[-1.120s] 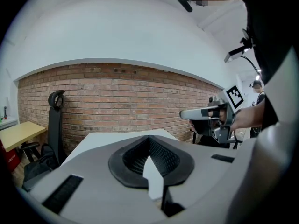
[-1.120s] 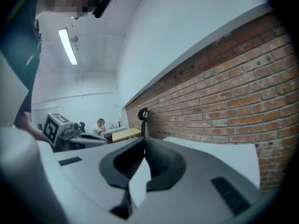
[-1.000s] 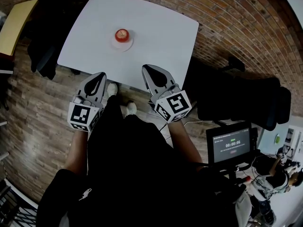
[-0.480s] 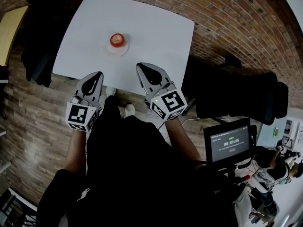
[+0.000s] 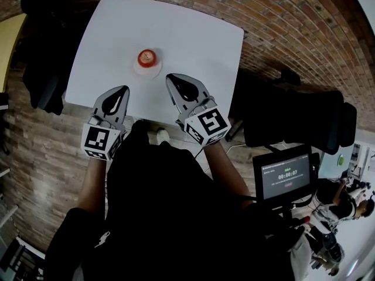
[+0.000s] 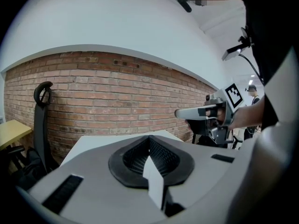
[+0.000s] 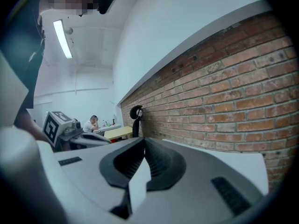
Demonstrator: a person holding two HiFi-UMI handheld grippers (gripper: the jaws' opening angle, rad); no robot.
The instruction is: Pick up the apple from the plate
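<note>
While the head view looks steeply down, a white table (image 5: 193,40) is seen with a red apple (image 5: 146,57) resting on a small white plate (image 5: 147,69), which lies left of the table's middle and toward its near edge. The left hand-held gripper (image 5: 120,92) and the right hand-held gripper (image 5: 176,81) are held over the near edge of the table, one on either side of the plate and clear of it, with the right tip the closer. Each gripper view shows its own jaws closed tip to tip, with nothing between them. A brick wall (image 6: 117,92) stands beyond the table. A lit monitor (image 5: 286,180) stands at the person's right.
</note>
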